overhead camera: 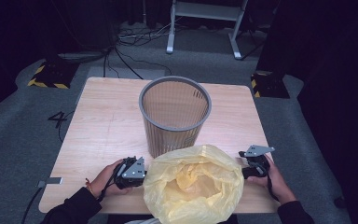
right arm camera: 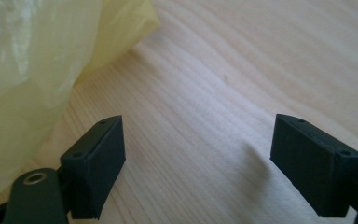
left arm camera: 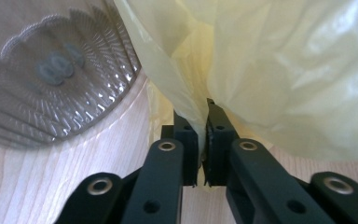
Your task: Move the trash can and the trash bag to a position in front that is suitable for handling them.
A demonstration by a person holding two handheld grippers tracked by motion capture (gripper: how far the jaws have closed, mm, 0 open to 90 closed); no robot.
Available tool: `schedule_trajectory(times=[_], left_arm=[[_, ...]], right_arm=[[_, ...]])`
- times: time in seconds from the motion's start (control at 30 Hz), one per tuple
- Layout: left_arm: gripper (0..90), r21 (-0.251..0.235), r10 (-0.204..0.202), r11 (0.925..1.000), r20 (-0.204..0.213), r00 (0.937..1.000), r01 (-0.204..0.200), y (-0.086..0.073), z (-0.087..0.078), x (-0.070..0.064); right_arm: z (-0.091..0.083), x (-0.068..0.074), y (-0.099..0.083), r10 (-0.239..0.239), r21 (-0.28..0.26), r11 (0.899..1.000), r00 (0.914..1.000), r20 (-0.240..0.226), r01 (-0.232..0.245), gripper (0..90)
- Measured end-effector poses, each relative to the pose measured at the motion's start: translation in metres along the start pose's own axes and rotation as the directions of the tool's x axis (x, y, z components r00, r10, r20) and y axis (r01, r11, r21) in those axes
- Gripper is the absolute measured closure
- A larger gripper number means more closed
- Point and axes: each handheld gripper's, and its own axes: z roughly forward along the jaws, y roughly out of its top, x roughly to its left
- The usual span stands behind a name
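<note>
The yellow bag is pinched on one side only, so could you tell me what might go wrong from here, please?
1. The left gripper clamps just a thin fold of the yellow bag; the film could slip out or tear if pulled.
2. The right gripper is open over bare table, so that side of the bag may sag or close.
3. The mesh bin stands right behind the bag and could be pushed or tipped.

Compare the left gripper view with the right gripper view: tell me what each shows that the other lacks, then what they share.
Left gripper view alone: the left gripper, jaws pinching a fold of the yellow bag, and the grey mesh bin behind.

Right gripper view alone: the right gripper, jaws wide apart over bare wood, gripping nothing.

Shared: the yellow bag and the wooden table.
</note>
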Motion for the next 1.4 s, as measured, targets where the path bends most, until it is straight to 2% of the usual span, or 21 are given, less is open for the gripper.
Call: schedule_trajectory(times=[0.13, 0.23, 0.37, 0.43, 0.53, 0.63, 0.7, 0.77, 0.87, 0.93, 1.0, 1.03, 1.13, 1.17, 1.23, 1.3, 1.33, 1.4], left_arm=[[88.2, 0.013, -0.001, 0.9999, -0.003, 1.0, 0.001, -0.001, 0.0, -0.001], [88.6, 0.02, 0.004, 0.9998, 0.0, 1.0, -0.004, -0.001, 0.0, -0.001], [88.7, 0.021, 0.006, 0.9998, -0.001, 1.0, -0.006, -0.001, -0.001, 0.0], [88.8, 0.021, 0.004, 0.9998, 0.002, 1.0, -0.004, -0.001, -0.001, 0.0], [88.9, 0.02, 0.015, 0.9997, 0.015, 0.9998, -0.016, -0.001, -0.002, 0.0], [89.0, 0.023, 0.013, 0.9996, 0.03, 0.9995, -0.014, -0.002, -0.002, 0.0], [89.0, 0.027, 0.014, 0.9995, 0.038, 0.9992, -0.015, -0.002, -0.002, 0.0], [89.1, 0.034, 0.027, 0.999, 0.06, 0.9978, -0.029, -0.003, -0.002, 0.001], [89.2, 0.028, 0.027, 0.9992, 0.078, 0.9966, -0.03, -0.003, -0.002, 0.001], [89.1, 0.03, 0.031, 0.999, 0.087, 0.9958, -0.034, -0.003, -0.002, 0.001], [89.2, 0.035, 0.029, 0.9988, 0.108, 0.9938, -0.033, -0.004, -0.002, 0.003], [89.2, 0.042, 0.033, 0.9984, 0.115, 0.9928, -0.038, -0.005, -0.002, 0.003], [89.2, 0.049, 0.03, 0.9981, 0.124, 0.9918, -0.037, -0.006, -0.001, 0.003], [89.2, 0.051, 0.036, 0.9978, 0.121, 0.992, -0.043, -0.006, -0.001, 0.003], [89.2, 0.054, 0.037, 0.9976, 0.12, 0.9921, -0.043, -0.006, -0.001, 0.003], [89.2, 0.055, 0.043, 0.9972, 0.117, 0.9922, -0.05, -0.006, -0.001, 0.003], [89.2, 0.058, 0.044, 0.997, 0.116, 0.9923, -0.051, -0.007, -0.001, 0.002], [89.3, 0.062, 0.045, 0.9967, 0.118, 0.992, -0.052, -0.007, 0.0, 0.002]], right_arm=[[-0.021, 0.002, 0.012, 0.005, -0.057, 0.998, 0.9999, 0.014, -0.004, 18.5], [-0.038, 0.006, 0.021, -0.013, -0.077, 0.997, 0.9988, 0.048, 0.017, 18.8], [-0.068, 0.009, 0.034, -0.011, -0.159, 0.987, 0.9972, 0.074, 0.022, 18.9], [-0.079, 0.013, 0.037, -0.023, -0.193, 0.981, 0.9975, 0.067, 0.036, 18.9], [-0.089, 0.021, 0.042, -0.07, -0.202, 0.976, 0.9953, 0.066, 0.082, 18.6], [-0.096, 0.029, 0.046, -0.121, -0.216, 0.969, 0.9924, 0.025, 0.123, 17.8], [-0.099, 0.032, 0.049, -0.142, -0.202, 0.97, 0.9897, -0.022, 0.134, 17.5], [-0.102, 0.038, 0.05, -0.174, -0.208, 0.965, 0.9826, -0.064, 0.158, 17.4], [-0.107, 0.044, 0.053, -0.198, -0.239, 0.957, 0.9731, -0.117, 0.166, 16.9], [-0.108, 0.05, 0.055, -0.215, -0.252, 0.952, 0.9644, -0.154, 0.172, 16.9], [-0.107, 0.058, 0.057, -0.247, -0.243, 0.949, 0.9537, -0.172, 0.202, 16.8], [-0.106, 0.061, 0.058, -0.255, -0.237, 0.949, 0.9498, -0.181, 0.21, 16.8], [-0.098, 0.071, 0.06, -0.289, -0.214, 0.946, 0.9298, -0.228, 0.242, 16.8], [-0.093, 0.073, 0.06, -0.289, -0.204, 0.948, 0.9272, -0.239, 0.243, 16.6], [-0.081, 0.075, 0.059, -0.276, -0.174, 0.955, 0.932, -0.235, 0.239, 16.6], [-0.066, 0.074, 0.056, -0.257, -0.14, 0.963, 0.9408, -0.221, 0.23, 17.5], [-0.066, 0.074, 0.056, -0.257, -0.14, 0.963, 0.9408, -0.221, 0.23, 17.5], [-0.053, 0.073, 0.055, -0.24, -0.124, 0.968, 0.9464, -0.216, 0.218, 17.5]])
